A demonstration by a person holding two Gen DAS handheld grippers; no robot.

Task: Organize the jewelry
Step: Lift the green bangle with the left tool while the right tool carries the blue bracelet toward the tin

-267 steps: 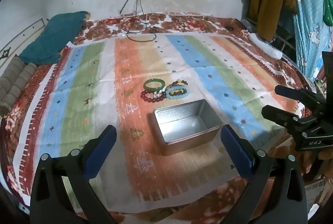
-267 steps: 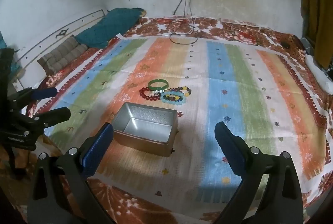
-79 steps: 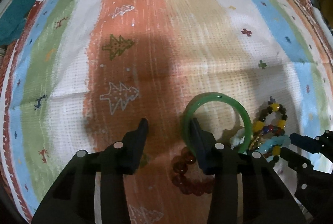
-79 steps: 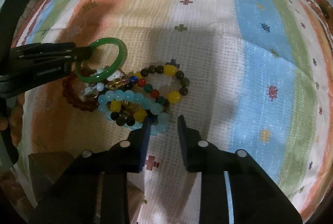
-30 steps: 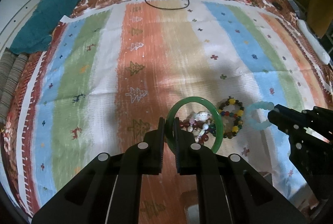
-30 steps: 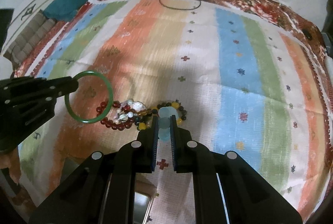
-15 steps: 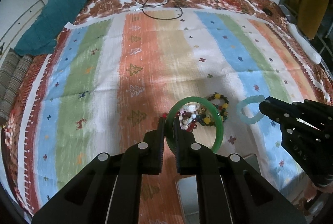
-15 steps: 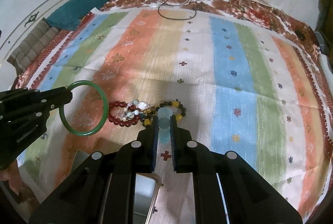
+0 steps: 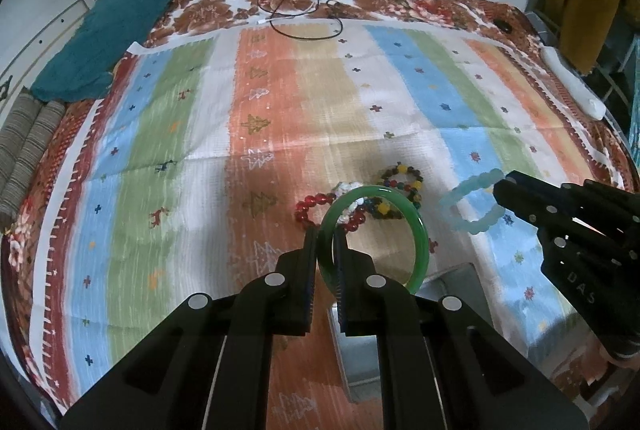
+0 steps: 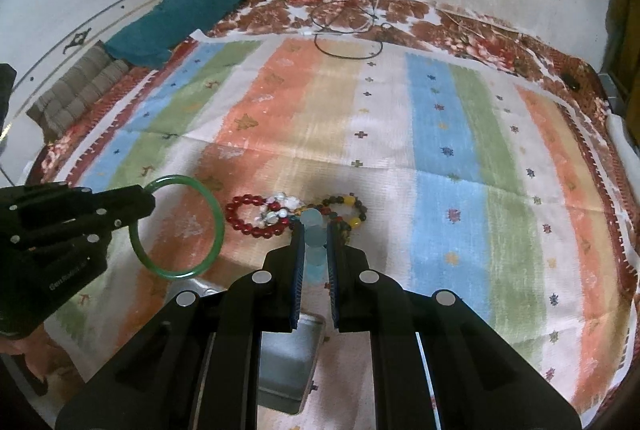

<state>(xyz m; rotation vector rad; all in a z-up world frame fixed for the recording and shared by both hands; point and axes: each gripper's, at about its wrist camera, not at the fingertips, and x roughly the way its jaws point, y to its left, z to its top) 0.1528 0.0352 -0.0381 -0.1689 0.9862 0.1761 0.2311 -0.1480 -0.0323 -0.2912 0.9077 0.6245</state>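
The letters "DAS" show in pale print on the right tool (image 9: 498,188), seen from the left wrist view; the print on the left tool (image 10: 146,200) is too blurred to read. Both tools angle downward above a striped bedspread (image 9: 400,78). The left tool is clamped on a green bangle (image 9: 418,238); the right tool is clamped on a pale blue bead bracelet (image 9: 466,192). Other bead bracelets (image 10: 260,216) lie on the bedspread. A metal tin (image 10: 288,358) sits below.

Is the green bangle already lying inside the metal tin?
No, the green bangle is pinched in the left tongs in the air, above the metal tin.
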